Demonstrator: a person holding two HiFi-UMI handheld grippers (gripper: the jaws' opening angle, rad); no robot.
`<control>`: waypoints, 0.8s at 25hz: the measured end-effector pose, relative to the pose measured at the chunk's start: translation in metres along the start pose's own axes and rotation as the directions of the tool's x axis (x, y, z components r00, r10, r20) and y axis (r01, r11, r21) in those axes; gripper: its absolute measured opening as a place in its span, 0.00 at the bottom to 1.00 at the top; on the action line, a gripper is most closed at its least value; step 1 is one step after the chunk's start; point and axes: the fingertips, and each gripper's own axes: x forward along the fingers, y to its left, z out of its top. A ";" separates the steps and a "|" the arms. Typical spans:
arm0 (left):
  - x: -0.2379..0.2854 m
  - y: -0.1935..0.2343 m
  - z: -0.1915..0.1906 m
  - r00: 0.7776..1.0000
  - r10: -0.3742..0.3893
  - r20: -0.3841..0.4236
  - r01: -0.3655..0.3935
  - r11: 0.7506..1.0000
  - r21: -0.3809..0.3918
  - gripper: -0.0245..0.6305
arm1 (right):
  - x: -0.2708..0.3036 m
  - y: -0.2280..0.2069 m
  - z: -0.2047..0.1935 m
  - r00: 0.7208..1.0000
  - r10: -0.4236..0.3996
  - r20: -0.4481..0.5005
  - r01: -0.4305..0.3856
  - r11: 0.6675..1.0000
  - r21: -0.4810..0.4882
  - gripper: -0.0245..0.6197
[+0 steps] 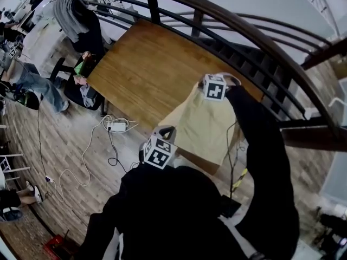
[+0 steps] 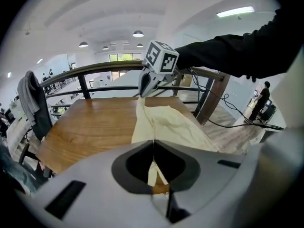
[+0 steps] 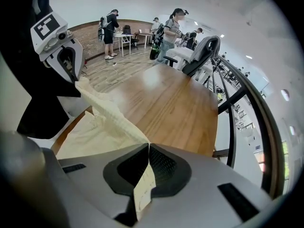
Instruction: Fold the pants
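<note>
The pale yellow pants (image 1: 203,126) lie on the near right corner of the wooden table (image 1: 146,69), one edge lifted between my two grippers. My left gripper (image 2: 153,142) is shut on one end of that edge, and the cloth runs from its jaws towards the table. My right gripper (image 3: 148,146) is shut on the other end, with a strip of fabric hanging out of its jaws. In the head view the left gripper (image 1: 164,131) is at the table's near edge. The right gripper (image 1: 206,85) is further in, over the pants' far end. The edge stretches taut between them.
A dark curved railing (image 1: 227,20) runs along the table's far and right sides. A chair with a grey jacket (image 1: 73,12) stands at the far left. White cables and a power strip (image 1: 116,126) lie on the floor left of the table. People stand at the desks beyond (image 3: 171,27).
</note>
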 end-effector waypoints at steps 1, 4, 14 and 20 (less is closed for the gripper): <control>0.002 -0.007 0.001 1.000 -0.013 -0.002 0.013 1.000 0.006 0.05 | -0.002 0.000 -0.003 1.000 -0.001 0.001 0.001 1.000 -0.001 0.05; 0.004 -0.028 0.005 0.998 -0.062 -0.001 0.062 0.998 0.016 0.05 | -0.007 0.004 -0.011 1.000 0.006 -0.009 -0.006 1.000 0.002 0.05; 0.019 -0.091 0.028 0.983 -0.179 -0.037 0.181 0.982 0.053 0.05 | -0.021 0.016 -0.052 1.000 0.013 -0.022 -0.012 1.000 0.024 0.05; 0.033 -0.122 0.036 0.967 -0.250 -0.058 0.252 0.966 0.048 0.05 | -0.023 0.021 -0.072 1.000 -0.003 0.010 0.002 0.999 0.040 0.05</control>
